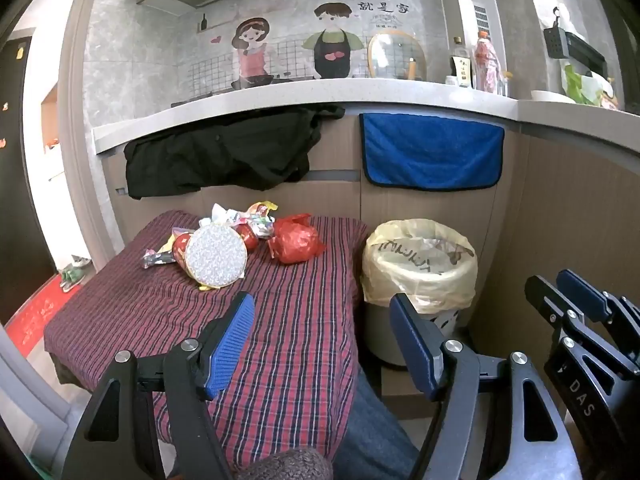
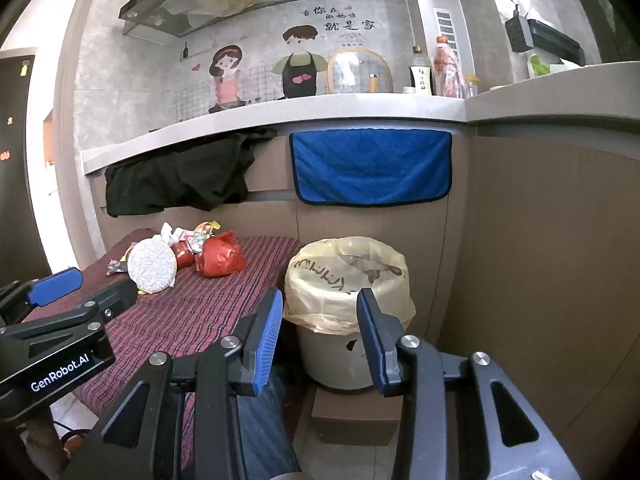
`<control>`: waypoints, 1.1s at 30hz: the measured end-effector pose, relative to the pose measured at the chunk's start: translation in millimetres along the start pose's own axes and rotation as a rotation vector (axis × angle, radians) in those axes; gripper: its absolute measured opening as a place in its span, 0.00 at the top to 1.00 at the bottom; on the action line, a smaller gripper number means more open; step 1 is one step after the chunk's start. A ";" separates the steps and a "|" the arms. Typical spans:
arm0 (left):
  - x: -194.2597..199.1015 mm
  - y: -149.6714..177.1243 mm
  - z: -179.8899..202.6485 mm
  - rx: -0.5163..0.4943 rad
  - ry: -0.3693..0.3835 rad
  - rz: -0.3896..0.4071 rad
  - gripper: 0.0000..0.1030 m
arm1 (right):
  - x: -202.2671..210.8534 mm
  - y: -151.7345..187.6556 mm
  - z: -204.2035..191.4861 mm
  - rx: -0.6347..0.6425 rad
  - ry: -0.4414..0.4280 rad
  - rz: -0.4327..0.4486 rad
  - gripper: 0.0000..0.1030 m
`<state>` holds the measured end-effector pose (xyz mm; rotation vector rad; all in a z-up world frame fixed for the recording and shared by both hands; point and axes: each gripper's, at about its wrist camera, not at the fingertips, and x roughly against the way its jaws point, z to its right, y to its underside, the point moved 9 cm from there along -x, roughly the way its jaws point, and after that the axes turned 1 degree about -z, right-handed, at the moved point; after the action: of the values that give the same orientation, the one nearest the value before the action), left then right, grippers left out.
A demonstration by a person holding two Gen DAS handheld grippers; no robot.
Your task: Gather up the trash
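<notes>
A heap of trash lies at the far end of the striped red tablecloth [image 1: 280,340]: a round tin with a glittery silver face [image 1: 216,255], a crumpled red plastic bag [image 1: 295,242] and several colourful wrappers [image 1: 256,216]. My left gripper [image 1: 322,308] hovers over the cloth's near half, well short of the heap, open and with nothing between its blue pads. To its right is a bin lined with a yellow bag [image 1: 420,268]. My right gripper [image 2: 320,300] is open and holds nothing, in front of the bin [image 2: 348,280]. The tin [image 2: 152,266] and red bag [image 2: 220,258] lie to its left.
Behind the table a counter edge [image 1: 280,100] runs across, with a black garment [image 1: 224,156] and a blue towel [image 1: 432,152] hanging from it. Brown cabinet fronts [image 2: 540,260] close off the right. The bin stands on a small box [image 2: 356,420]. A person's knee in jeans [image 1: 372,432] is below.
</notes>
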<state>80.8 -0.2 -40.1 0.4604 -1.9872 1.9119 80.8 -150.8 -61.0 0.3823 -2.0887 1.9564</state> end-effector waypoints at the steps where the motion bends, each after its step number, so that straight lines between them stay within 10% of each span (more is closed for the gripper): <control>1: 0.3 -0.1 -0.1 0.001 0.000 0.001 0.32 | -0.2 0.1 0.3 0.000 0.000 0.001 0.64; 33: -2.9 3.8 -5.9 0.000 -0.032 -0.012 0.32 | -6.6 8.6 4.0 0.003 -0.003 -0.012 0.64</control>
<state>81.7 5.8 -44.6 0.5049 -1.9994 1.9084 83.9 -154.1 -71.6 0.3975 -2.0806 1.9541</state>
